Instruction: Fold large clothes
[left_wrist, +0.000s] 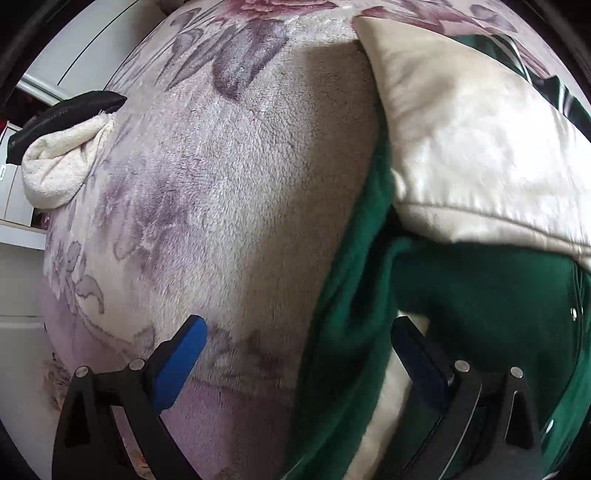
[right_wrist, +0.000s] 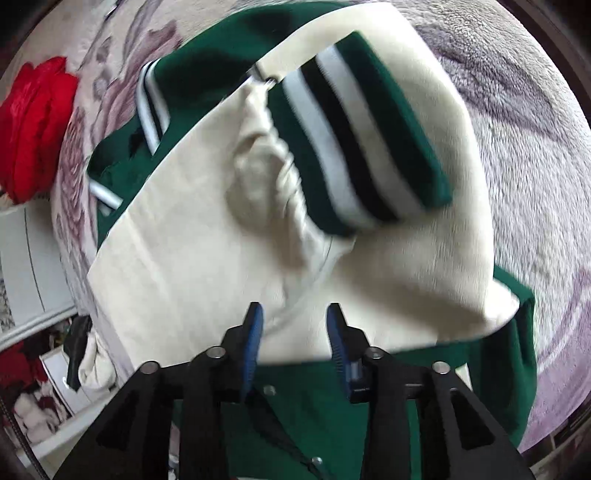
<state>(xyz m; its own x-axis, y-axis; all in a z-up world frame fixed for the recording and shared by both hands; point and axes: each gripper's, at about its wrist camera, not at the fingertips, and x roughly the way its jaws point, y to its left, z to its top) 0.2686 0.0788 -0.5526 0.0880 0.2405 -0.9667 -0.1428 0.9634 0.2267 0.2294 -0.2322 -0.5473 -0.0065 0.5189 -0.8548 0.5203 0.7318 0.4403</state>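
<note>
Green-and-cream jacket (right_wrist: 207, 236), blurred; left gripper (left_wrist: 299, 332) wide open over its hem, right gripper (right_wrist: 295, 325) part-open, empty.

Green-and-cream jacket (right_wrist: 207, 229), sleeves folded inward

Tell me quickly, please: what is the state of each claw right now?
Left claw: open wide, holding nothing, over the edge of the green and cream varsity jacket.
Right claw: partly open around the jacket's cream sleeve; no grip visible.
</note>
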